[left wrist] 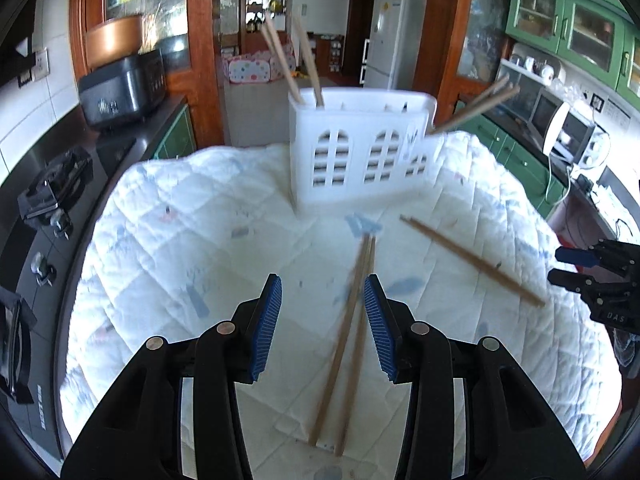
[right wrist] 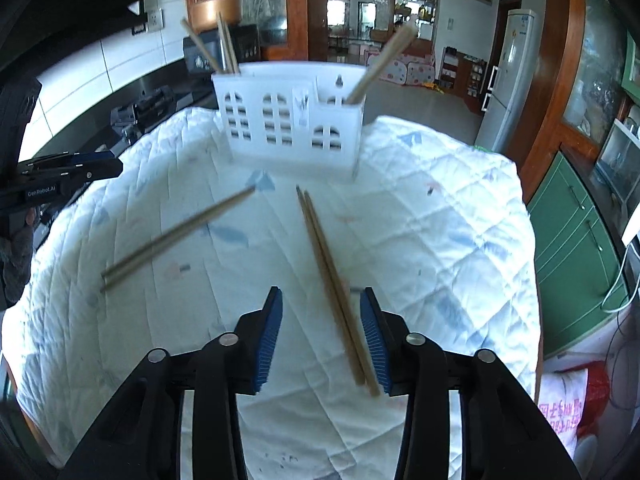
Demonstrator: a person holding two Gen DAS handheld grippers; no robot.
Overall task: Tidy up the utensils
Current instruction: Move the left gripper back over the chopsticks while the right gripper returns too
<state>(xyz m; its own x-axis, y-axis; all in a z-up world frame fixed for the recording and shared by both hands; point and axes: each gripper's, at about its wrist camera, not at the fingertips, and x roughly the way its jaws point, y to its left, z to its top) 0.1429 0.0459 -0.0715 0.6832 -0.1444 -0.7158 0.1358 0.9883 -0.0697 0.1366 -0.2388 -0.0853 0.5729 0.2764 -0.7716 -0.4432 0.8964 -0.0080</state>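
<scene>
Your left gripper (left wrist: 323,328) tilts down over the quilted white cloth (left wrist: 180,232), its blue pads (left wrist: 266,328) parted with nothing pressed between them. One pair of chopsticks (left wrist: 352,320) lies in that gap, close against the right-hand pad; whether it touches the pad cannot be told. Its long axis runs nearly straight away from you, tips converging toward the white utensil holder (left wrist: 360,152) ahead. Your right gripper (right wrist: 321,336) takes the same downward slant, jaws likewise parted and gripping nothing, a second pair of chopsticks (right wrist: 332,280) lying between them, hard by the right-hand pad (right wrist: 374,340) and pointing ahead and slightly left toward the holder. Seen from the left camera, this second pair slants off to the right of your tool, the right gripper just beyond its near end at the frame edge. The holder stands upright at the far side of the cloth, more chopsticks (left wrist: 296,56) leaning out of its left and right compartments.
</scene>
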